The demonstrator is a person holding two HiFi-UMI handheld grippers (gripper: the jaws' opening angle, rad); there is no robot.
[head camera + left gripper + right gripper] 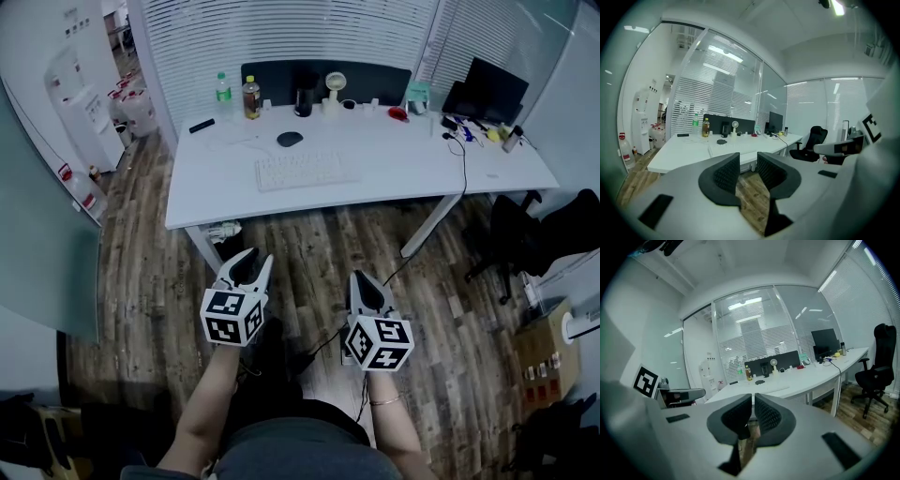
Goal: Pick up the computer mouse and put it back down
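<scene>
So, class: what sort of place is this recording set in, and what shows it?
Most likely an office. A long white desk carries a keyboard, a mouse and a monitor, and blinds cover the wall behind it.

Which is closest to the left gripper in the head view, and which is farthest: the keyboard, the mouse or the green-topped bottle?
1. The keyboard, toward the front of the desk, is nearest the left gripper.
2. The mouse, just behind the keyboard.
3. The green-topped bottle, at the desk's back, on the left.
</scene>
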